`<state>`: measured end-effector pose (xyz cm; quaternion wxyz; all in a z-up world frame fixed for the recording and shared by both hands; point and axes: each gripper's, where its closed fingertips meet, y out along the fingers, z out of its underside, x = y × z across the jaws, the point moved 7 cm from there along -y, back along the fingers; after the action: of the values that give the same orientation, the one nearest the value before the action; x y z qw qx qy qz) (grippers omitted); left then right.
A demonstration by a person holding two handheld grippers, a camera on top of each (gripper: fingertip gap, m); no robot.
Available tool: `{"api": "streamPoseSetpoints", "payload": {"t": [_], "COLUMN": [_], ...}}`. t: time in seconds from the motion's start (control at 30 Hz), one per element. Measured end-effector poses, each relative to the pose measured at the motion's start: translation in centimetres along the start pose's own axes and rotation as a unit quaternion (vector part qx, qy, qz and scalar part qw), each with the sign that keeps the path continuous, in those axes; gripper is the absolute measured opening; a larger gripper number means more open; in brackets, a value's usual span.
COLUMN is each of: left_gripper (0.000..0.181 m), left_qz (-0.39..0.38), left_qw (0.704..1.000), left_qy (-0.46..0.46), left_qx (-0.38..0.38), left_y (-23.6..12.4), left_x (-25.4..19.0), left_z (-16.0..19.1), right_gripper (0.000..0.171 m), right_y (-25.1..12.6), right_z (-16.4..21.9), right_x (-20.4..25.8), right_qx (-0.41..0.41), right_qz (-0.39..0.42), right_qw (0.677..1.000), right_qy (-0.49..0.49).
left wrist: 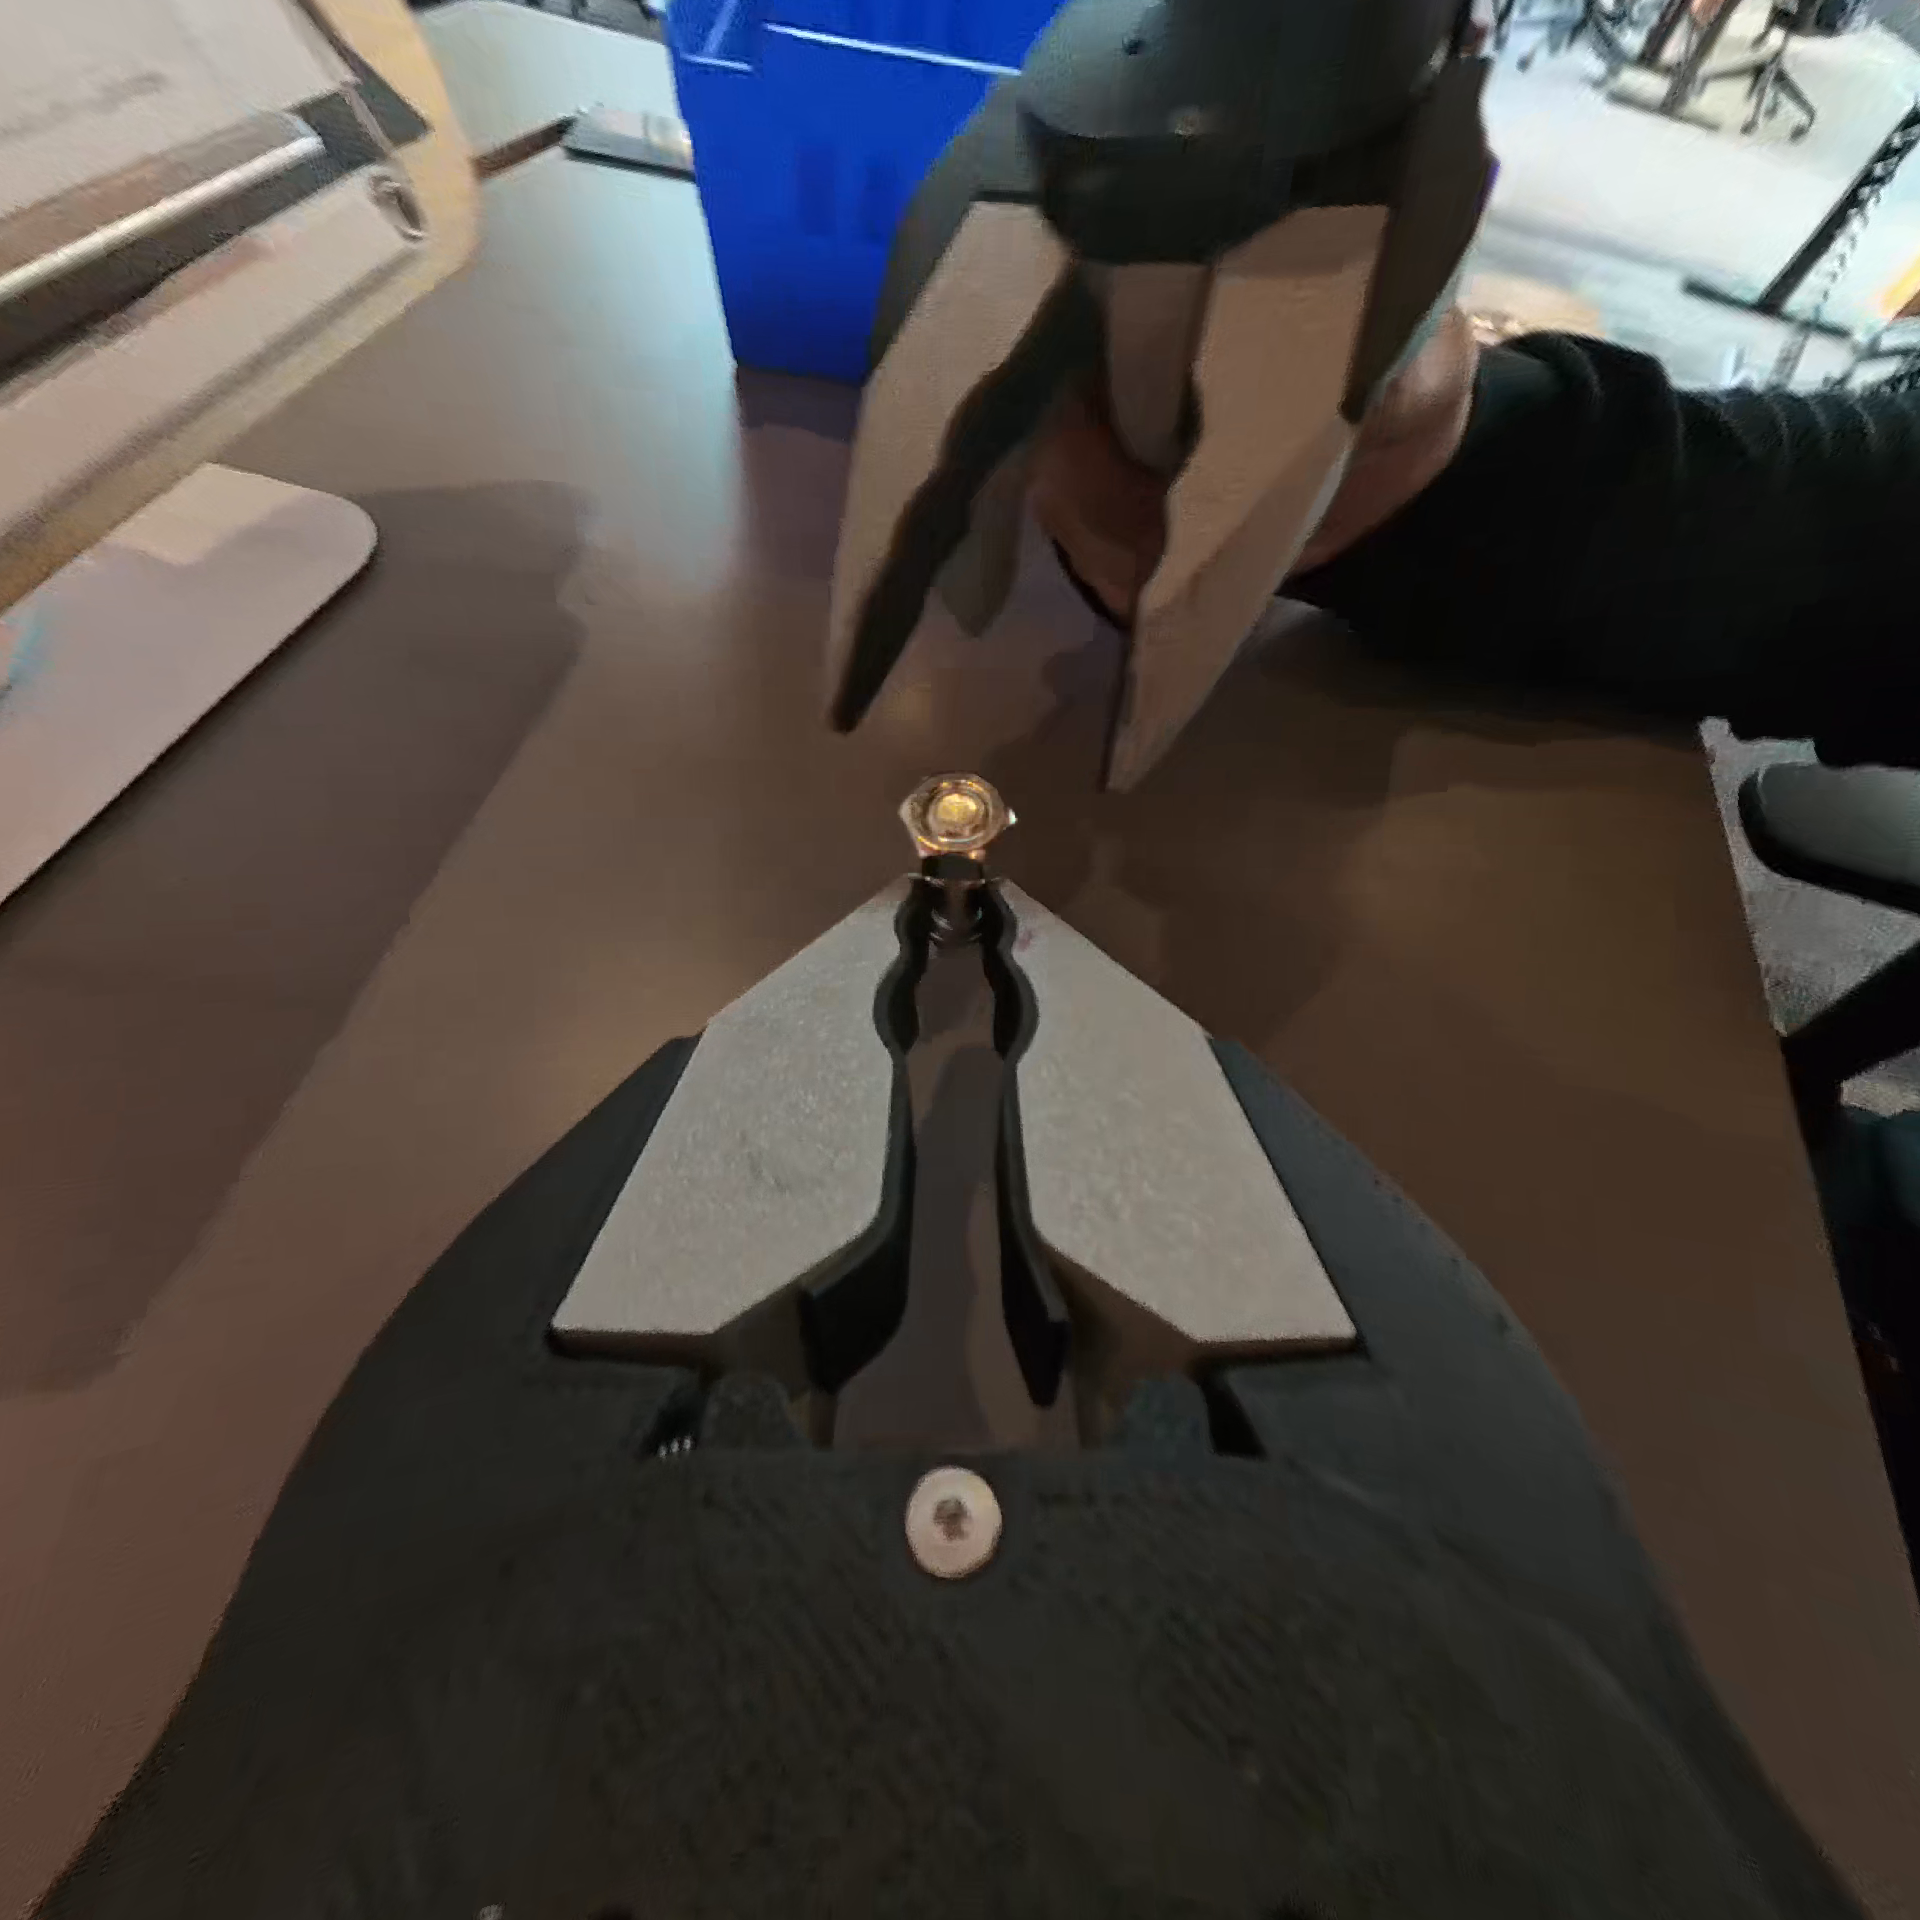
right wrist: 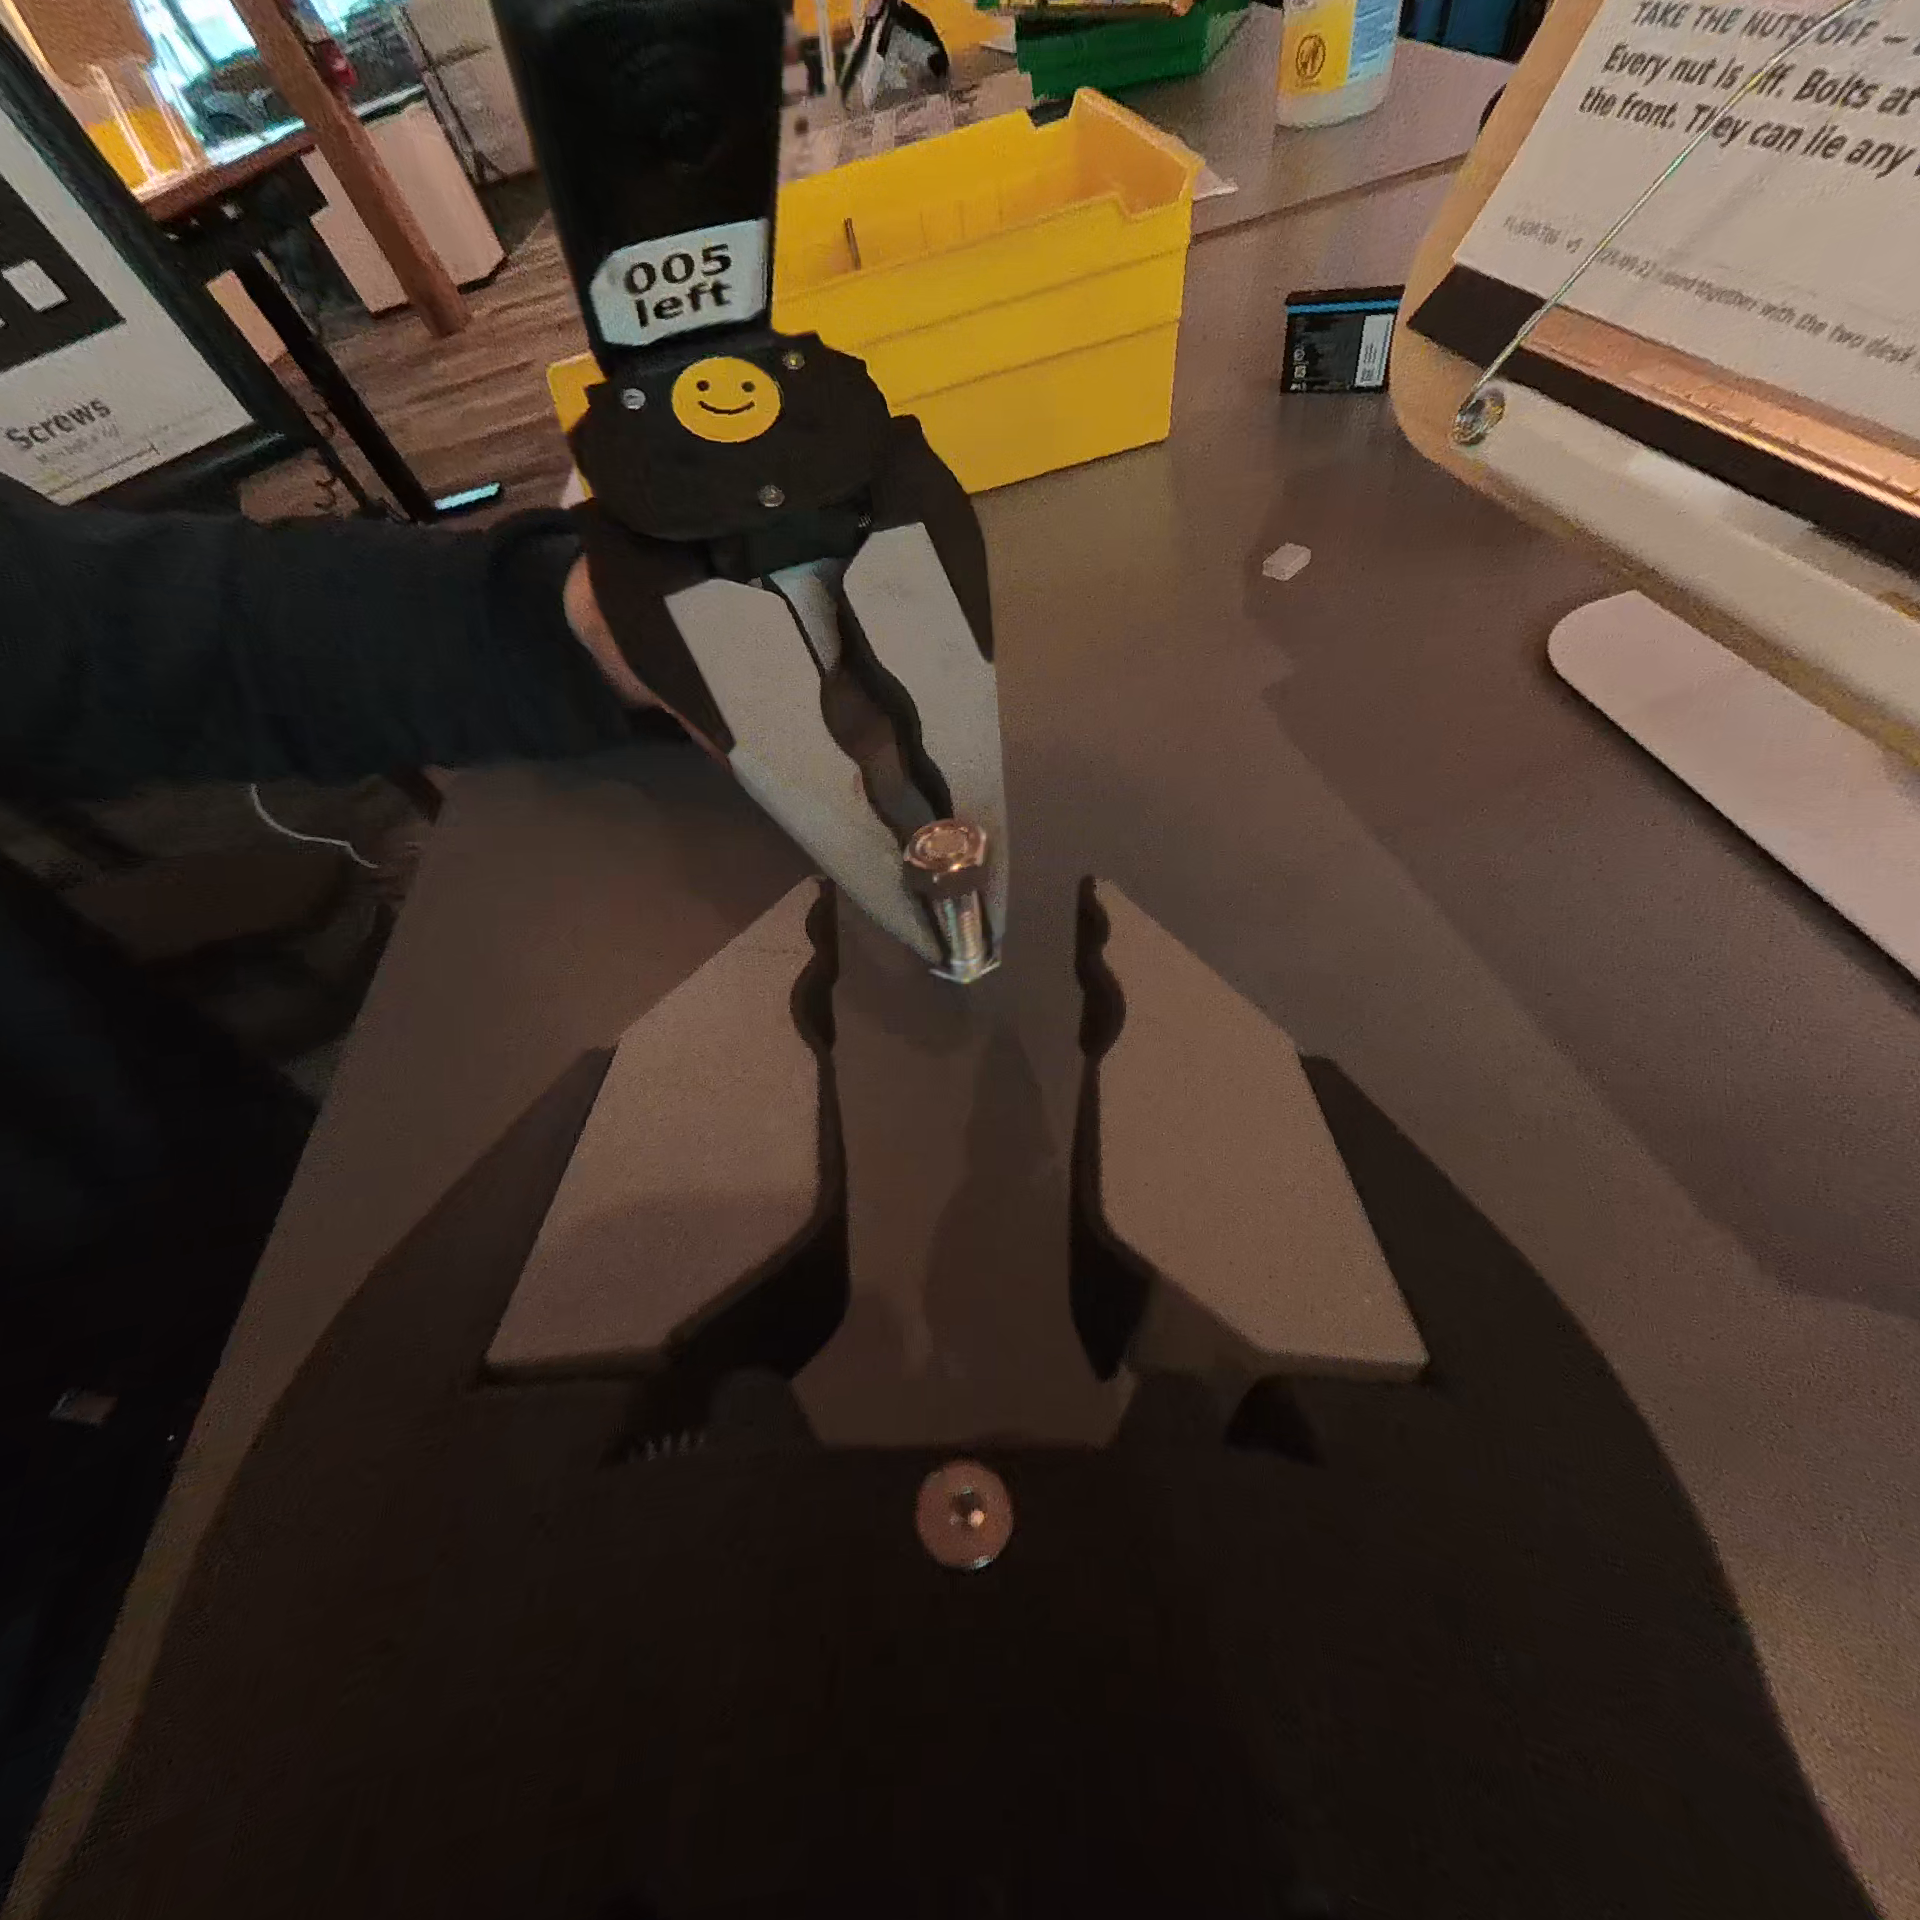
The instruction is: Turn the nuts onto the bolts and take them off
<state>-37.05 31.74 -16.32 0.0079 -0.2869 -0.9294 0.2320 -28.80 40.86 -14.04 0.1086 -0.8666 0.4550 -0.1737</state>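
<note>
Left tool (left wrist: 957,896) clamped on the bolt (left wrist: 957,831): fingertips pinch the threaded shank, hex head standing proud above the tips. Seen from the right wrist view, the same left tool (right wrist: 961,961) comes in from the far side, tips angled down toward the surface (right wrist: 1403,935), bolt (right wrist: 951,899) held roughly upright with its lower end at or just above the surface; can't tell if it touches. Can't make out a separate nut on the shank from either view.

Right tool (right wrist: 956,914) is open, fingers spread either side of the bolt, not touching it. In the left wrist view the right tool (left wrist: 982,753) sits just beyond the bolt, tips pointed down and apart, gap clear between them. Person's hand (left wrist: 1392,457) in a dark sleeve holds it from behind.

Bolt sits mid-surface, well in from the edges, between the two tools.

Other stuff: blue bin (left wrist: 831,187) toward the far edge in the left view. Yellow bin (right wrist: 997,301) at the far side in the right view, small black box (right wrist: 1340,338) just right of it. Printed sheet on a stand (right wrist: 1714,208) at the right edge, pale flat pad (right wrist: 1714,738) in front of it. Tiny clear piece (right wrist: 1286,562) lying loose on the surface between the black box and the pad.
</note>
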Motion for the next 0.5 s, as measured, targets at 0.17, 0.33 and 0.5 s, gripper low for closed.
{"api": "streamPoseSetpoints", "payload": {"t": [0.17, 0.33, 0.5], "left_gripper": [0.007, 0.007, 0.008], "left_qz": [0.001, -0.004, -0.005], "left_qw": [1.0, 1.0, 0.999], "left_qy": [0.025, -0.001, -0.017], "left_qx": [0.01, -0.02, -0.039], "left_y": [0.6, 0.0, -0.5], "left_x": [-1.1, -0.4, 0.1], "left_z": [-0.1, -0.4, -0.6], "right_gripper": [0.027, 0.016, 0.016], "right_y": [1.4, 1.1, 0.9], "right_z": [0.8, 0.3, -0.2], "right_x": [1.3, 0.7, 0.3], "right_qx": [0.028, 0.007, -0.01], "right_qz": [-0.041, -0.017, -0.008], "right_qw": [0.999, 1.0, 0.999], "right_qy": [-0.011, 0.007, 0.034]}}
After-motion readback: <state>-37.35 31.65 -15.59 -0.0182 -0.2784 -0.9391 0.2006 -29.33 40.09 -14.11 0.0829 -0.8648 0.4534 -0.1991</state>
